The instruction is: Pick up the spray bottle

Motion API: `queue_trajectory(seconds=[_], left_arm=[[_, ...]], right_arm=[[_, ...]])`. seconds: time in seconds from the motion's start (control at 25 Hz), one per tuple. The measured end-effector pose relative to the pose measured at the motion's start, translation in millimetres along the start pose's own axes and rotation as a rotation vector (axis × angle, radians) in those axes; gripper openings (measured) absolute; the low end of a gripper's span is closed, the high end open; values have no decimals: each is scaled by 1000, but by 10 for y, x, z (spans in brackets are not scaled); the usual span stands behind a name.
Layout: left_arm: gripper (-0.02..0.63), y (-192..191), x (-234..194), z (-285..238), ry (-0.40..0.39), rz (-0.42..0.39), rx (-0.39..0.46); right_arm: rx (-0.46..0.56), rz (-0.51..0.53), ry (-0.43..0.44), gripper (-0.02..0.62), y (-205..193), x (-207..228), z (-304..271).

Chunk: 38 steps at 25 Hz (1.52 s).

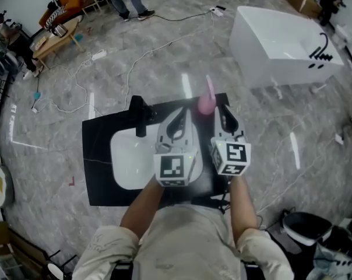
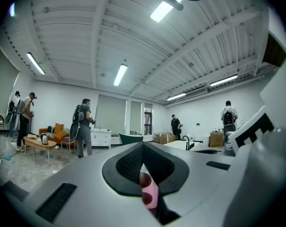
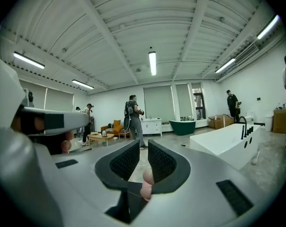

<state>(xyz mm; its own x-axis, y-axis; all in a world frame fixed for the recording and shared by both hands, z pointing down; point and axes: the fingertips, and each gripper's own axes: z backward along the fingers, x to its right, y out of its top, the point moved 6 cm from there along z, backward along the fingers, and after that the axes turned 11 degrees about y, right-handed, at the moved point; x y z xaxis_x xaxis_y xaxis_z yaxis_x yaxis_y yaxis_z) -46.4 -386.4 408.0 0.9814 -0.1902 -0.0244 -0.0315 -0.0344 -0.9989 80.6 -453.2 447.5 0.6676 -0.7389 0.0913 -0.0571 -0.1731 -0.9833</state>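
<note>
- The bottle (image 1: 206, 101) is seen just ahead, between the left gripper (image 1: 183, 114), clenched and empty, and the right gripper (image 1: 221, 108), slightly parted.
- The right jaws should be widened before being closed round the neck.

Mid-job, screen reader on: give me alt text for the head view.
A person holds the left hand-held gripper and right hand-held gripper over a black table with a white basin and black faucet; a pink spray bottle sits just beyond their tips. Grey marbled floor with cables and a white bathtub lie around it.
</note>
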Motion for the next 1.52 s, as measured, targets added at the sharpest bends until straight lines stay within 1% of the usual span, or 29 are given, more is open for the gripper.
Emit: queue_trajectory(seconds=[0.16, 0.32, 0.48, 0.68, 0.8, 1.2, 1.36, 1.52], left_arm=[[2, -44, 8, -68, 21, 14, -11], [2, -90, -12, -126, 42, 6, -25], [2, -137, -28, -179, 62, 2, -37], [2, -196, -34, -252, 83, 4, -50], [2, -223, -49, -306, 93, 2, -58], [2, -342, -81, -418, 111, -6, -87], [2, -379, -125, -438, 117, -19, -93], [2, -427, -144, -435, 128, 2, -112]], right_arm=[[-45, 2, 12, 76, -116, 91, -167], [-81, 1, 18, 94, -217, 169, -332], [-105, 2, 30, 130, -293, 256, -485], [-135, -6, 49, 152, -394, 341, -668], [-151, -7, 44, 172, -451, 389, -771], [-212, -20, 68, 175, -647, 492, -1058], [-222, -18, 57, 175, -708, 517, -1128], [-231, -2, 47, 173, -755, 534, -1175]])
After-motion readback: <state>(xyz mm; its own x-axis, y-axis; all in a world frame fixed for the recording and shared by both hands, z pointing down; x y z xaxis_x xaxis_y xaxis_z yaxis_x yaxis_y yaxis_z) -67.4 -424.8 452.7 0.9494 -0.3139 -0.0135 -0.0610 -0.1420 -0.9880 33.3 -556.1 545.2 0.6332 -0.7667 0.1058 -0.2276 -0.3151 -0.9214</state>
